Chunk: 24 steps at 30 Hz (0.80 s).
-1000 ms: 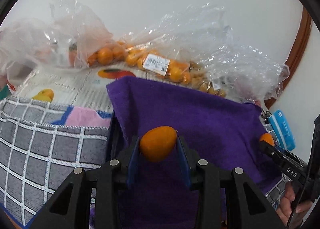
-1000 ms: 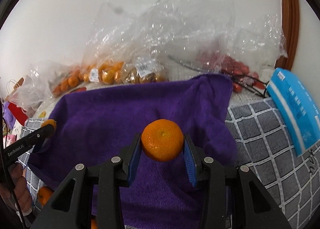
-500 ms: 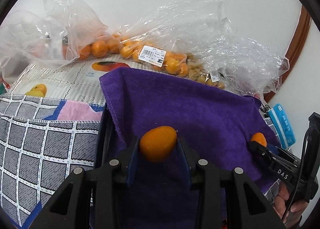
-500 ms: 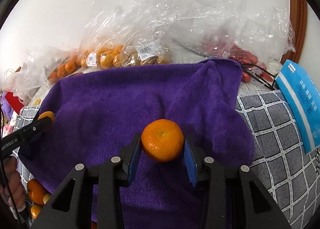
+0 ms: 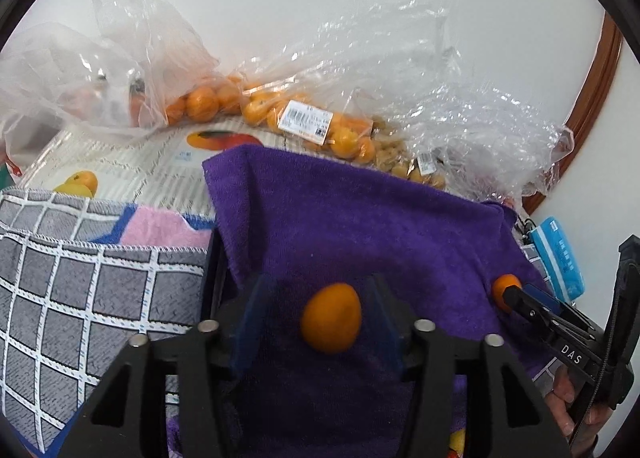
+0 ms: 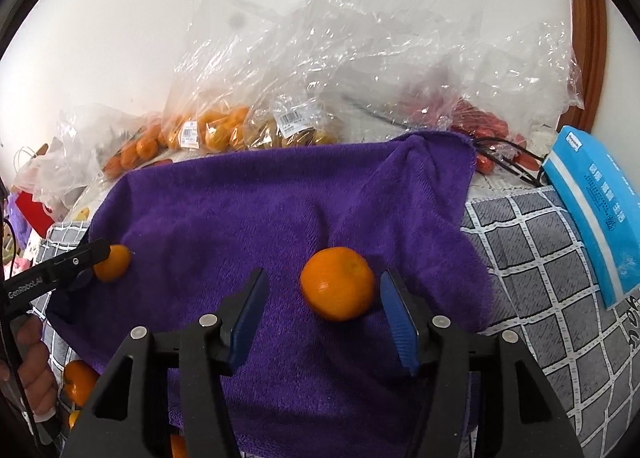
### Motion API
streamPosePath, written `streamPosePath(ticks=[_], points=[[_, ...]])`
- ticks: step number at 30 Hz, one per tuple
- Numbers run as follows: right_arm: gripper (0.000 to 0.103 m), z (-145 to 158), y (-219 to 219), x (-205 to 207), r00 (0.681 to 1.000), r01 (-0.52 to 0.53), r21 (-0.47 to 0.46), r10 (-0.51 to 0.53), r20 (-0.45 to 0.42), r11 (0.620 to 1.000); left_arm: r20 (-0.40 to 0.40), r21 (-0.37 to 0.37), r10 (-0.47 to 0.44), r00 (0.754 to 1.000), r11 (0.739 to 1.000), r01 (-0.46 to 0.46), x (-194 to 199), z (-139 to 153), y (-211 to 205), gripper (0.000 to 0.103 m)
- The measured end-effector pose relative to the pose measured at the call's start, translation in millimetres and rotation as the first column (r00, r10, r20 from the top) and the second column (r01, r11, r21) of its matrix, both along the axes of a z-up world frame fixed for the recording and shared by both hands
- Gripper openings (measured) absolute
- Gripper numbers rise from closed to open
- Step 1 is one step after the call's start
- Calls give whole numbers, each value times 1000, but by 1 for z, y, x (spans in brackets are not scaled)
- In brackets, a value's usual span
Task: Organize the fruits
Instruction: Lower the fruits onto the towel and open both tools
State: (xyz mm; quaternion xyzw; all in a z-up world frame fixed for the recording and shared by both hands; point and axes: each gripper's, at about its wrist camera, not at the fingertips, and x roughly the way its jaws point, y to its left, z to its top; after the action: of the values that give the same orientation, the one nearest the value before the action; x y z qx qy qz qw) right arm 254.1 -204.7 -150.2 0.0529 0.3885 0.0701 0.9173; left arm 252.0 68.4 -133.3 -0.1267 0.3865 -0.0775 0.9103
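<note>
Clear bags of oranges line the far wall behind the purple towel; blue pack right. Left tool opening, pads clear of the egg-shaped kumquat, narrow end up-right. Right tool opening around the round mandarin, on the towel.

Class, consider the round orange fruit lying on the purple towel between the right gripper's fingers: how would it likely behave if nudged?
The orange fruit looks round, so it would probably roll. The purple towel is plush and creased, which may slow it. The right gripper is opening, pads clear of it, so nothing restrains it.
</note>
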Motion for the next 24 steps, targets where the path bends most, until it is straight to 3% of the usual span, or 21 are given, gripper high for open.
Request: streamPosePath(ticks=[8,15,24], points=[[58,14,5,-13,997,-8,-46,12,78,999,94,20,45,995,999,-47,-12,16,0,52],[58,24,15,-23,992,-5,-74,15,127,997,124,66,82,989,994,-90,-13,22,2,52],[58,42,21,-37,982,-59,-41,65,178,997,186,-14,69,980,998,-68,-23,34,9,52]])
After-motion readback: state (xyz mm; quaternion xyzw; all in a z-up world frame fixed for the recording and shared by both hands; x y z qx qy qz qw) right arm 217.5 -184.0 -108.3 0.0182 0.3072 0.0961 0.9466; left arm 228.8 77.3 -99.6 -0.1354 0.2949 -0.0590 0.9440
